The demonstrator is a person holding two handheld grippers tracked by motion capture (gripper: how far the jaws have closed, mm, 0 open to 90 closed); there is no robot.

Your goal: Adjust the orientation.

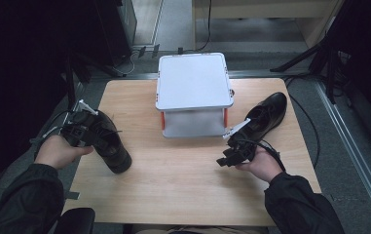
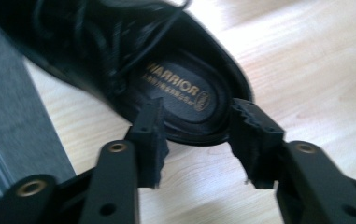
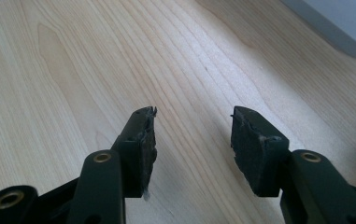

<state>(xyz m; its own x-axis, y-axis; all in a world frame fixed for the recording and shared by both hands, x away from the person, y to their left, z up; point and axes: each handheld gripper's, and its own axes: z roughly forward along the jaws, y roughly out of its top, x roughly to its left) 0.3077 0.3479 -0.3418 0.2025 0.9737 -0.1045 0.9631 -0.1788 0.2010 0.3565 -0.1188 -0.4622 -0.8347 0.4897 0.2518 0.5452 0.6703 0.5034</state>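
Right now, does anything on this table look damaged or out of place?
Yes: the gripper pads are frayed and chipped at their edges, on the left gripper too. The two black shoes and white box look undamaged.

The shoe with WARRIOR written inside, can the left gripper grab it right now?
Probably yes. The left gripper is open, its jaws either side of the heel rim of the black shoe, with nothing between them.

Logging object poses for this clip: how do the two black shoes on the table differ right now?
The left shoe lies at the table's left edge, the open left gripper at its heel; the right shoe lies beside the white box, behind the open right gripper. Both are black lace-ups.
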